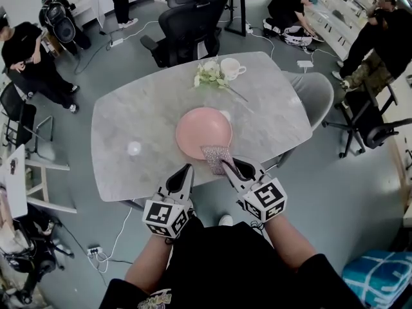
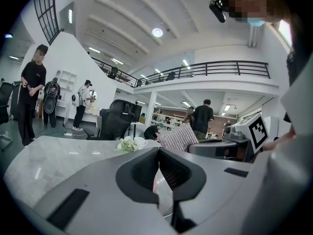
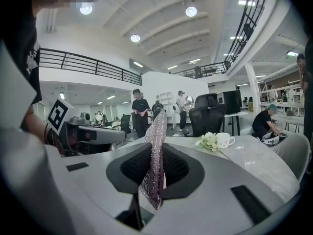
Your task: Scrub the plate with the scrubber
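Since the scrubbing would turn on carrying the scrubber [image 1: 216, 156] forward onto the plate [image 1: 203, 131], the relation that mattered was this: the pink plate lay flat on the marble table [image 1: 129, 121], directly ahead of the right gripper [image 1: 229, 166] and slightly to its left, away from the person; the right hand was the nearer working hand, by my reading. Its jaws were clamped on the silvery scrubber, which in the right gripper view stood edge-on and upright between the pads, its long axis running up and forward out of the grip; in the head view its free end reached the plate's near rim, apparently overlapping it, though contact could not be confirmed. The left gripper [image 1: 188, 168] sat just beside that same near rim, on the left, its jaws closed together; a pale sliver showed in their seam, but whether they pinched the rim could not be told.
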Demonstrator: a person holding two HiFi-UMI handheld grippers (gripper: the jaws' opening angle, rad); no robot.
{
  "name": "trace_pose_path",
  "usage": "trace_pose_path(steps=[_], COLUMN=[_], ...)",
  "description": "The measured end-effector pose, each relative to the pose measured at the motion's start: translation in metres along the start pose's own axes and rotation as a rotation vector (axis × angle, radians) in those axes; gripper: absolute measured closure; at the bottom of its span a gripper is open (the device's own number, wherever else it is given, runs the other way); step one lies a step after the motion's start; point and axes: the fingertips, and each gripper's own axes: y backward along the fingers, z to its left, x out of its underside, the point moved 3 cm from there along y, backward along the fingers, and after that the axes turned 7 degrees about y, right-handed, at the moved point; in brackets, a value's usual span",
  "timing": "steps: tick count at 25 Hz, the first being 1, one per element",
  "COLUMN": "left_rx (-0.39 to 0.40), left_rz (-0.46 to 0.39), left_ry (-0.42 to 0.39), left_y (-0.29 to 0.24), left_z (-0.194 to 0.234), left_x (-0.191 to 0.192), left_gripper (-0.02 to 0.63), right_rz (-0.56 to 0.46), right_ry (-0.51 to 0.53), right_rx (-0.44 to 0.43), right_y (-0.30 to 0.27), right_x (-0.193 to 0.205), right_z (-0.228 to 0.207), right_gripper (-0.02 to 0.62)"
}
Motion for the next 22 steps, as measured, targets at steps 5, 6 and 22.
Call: trace_pose_path(steps=[5,6,22], left_rx=[0.007,0.008,0.009], left_rz=[0.006,0.008,0.016], left_ry=[0.003,0.003,0.008], left_y=[-0.0019,-0.0022,-0.0046], left_z=[-0.0018,-0.0020,-0.0014], left_x=[0.0033,0.0036,0.0048], left_gripper=[0.588,0.588,0.588], right_rz=[0.002,0.003,0.010], right_ry=[-0.006,-0.008,-0.015], right_rx=[0.004,0.005,0.006], right_y=[0.0017,0.0018,-0.0003], right_x=[0.0035,0.0041,0.0065], right_z=[-0.0004,-0.0006,-0.0034], right_gripper=[0.525,0.525,0.525])
